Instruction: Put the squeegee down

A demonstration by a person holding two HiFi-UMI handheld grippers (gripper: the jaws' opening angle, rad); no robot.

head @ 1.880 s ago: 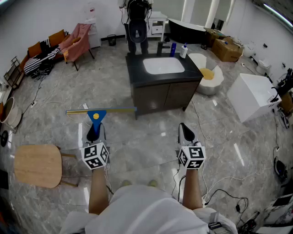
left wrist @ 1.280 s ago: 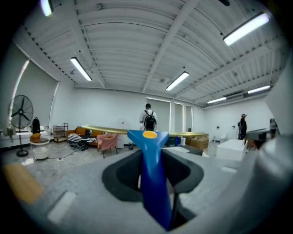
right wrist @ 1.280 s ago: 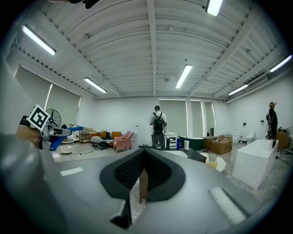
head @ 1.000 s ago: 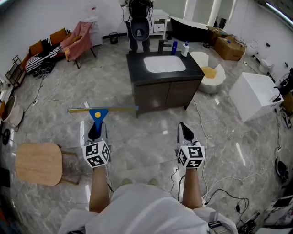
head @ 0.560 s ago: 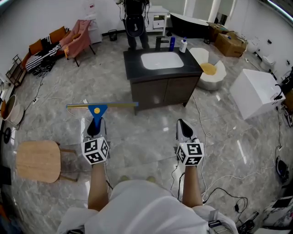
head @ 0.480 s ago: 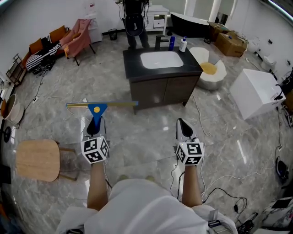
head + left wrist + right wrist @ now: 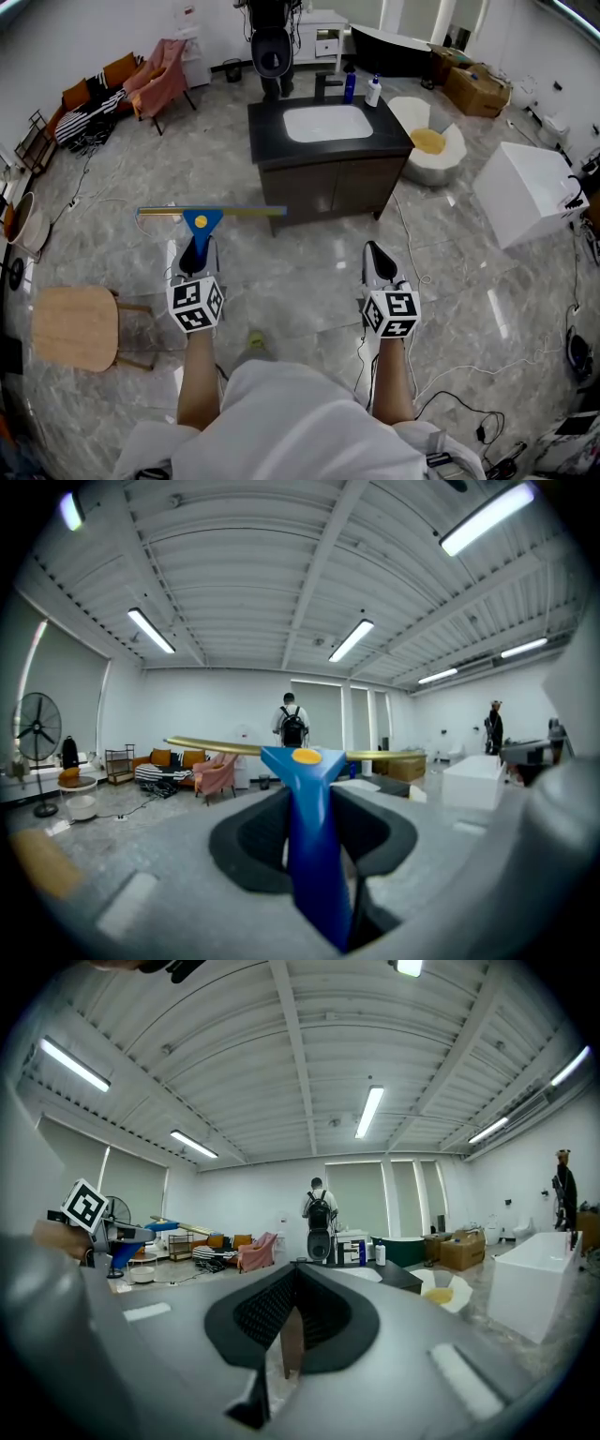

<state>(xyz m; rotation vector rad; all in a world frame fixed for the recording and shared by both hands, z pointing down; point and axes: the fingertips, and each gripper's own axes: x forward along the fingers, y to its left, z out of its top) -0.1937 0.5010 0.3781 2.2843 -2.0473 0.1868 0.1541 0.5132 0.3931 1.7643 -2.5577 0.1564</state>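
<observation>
I see the sink cabinet [image 7: 323,178] straight ahead across bare floor, a wooden stool [image 7: 75,328] on my left and a person with a backpack [image 7: 270,47] behind the cabinet. The left gripper [image 7: 194,255] is clamped on the blue handle of the squeegee [image 7: 201,217], which is in the air with its blade crosswise. The right gripper [image 7: 375,255] has its jaws together and nothing between them. Since a second ago the cabinet has slid slightly left in the head view, and the grip is the same. The white floor tub [image 7: 441,155] holds something yellow.

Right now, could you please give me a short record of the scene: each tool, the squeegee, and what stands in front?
left tool: shut on the squeegee's blue handle
squeegee: held in the air, blade crosswise, not yet put down
right tool: jaws together, nothing between them
ahead: dark sink cabinet, person with backpack behind it
left side: wooden stool
</observation>
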